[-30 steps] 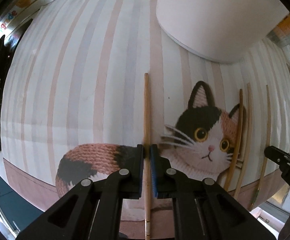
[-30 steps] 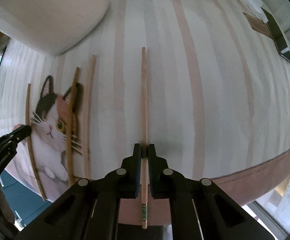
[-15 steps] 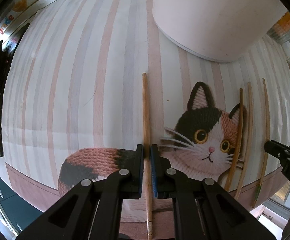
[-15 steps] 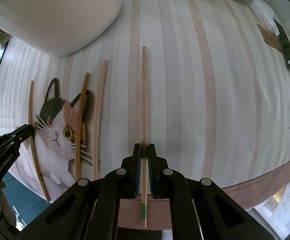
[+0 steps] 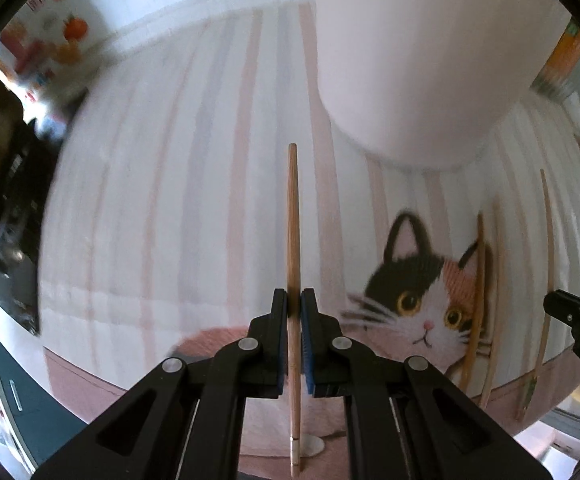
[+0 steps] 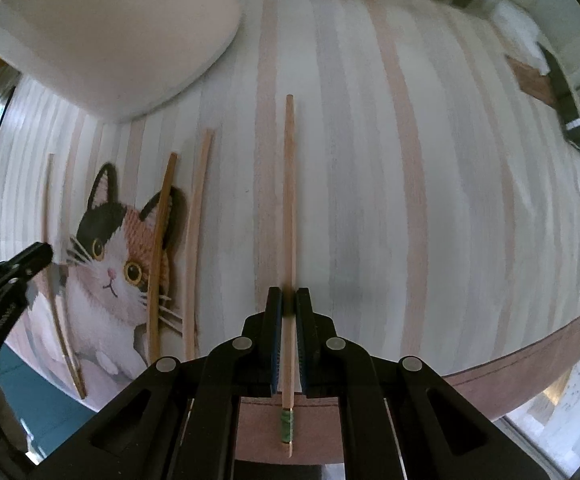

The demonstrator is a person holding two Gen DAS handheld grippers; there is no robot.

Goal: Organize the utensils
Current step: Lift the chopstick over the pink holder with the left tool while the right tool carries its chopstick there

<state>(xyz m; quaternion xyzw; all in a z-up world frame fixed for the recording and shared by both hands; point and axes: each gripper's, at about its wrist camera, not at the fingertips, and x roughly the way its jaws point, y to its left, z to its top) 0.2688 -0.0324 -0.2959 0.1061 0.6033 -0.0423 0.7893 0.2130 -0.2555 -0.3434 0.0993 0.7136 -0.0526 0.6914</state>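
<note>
My left gripper (image 5: 294, 300) is shut on a brown wooden chopstick (image 5: 292, 224) and holds it pointing forward above the striped cat-print mat (image 5: 169, 200). My right gripper (image 6: 289, 300) is shut on a pale chopstick with a green band (image 6: 289, 200), also lifted over the mat (image 6: 410, 200). Three more chopsticks (image 6: 163, 248) lie side by side on the cat picture, between the two grippers; they also show in the left wrist view (image 5: 478, 300). A large white container (image 5: 418, 60) stands just beyond the chopstick tips, at upper left in the right wrist view (image 6: 121, 32).
The mat's brown hem (image 6: 530, 360) marks the table's near edge. Colourful packaging (image 5: 49, 52) stands at the far left. Dark items (image 6: 566, 92) lie at the far right. The right gripper (image 5: 578, 320) shows at the right edge of the left wrist view.
Both grippers have risen and tilted up with their chopsticks, moving toward the white container, which now fills more of both views. The three chopsticks on the mat have not moved.
</note>
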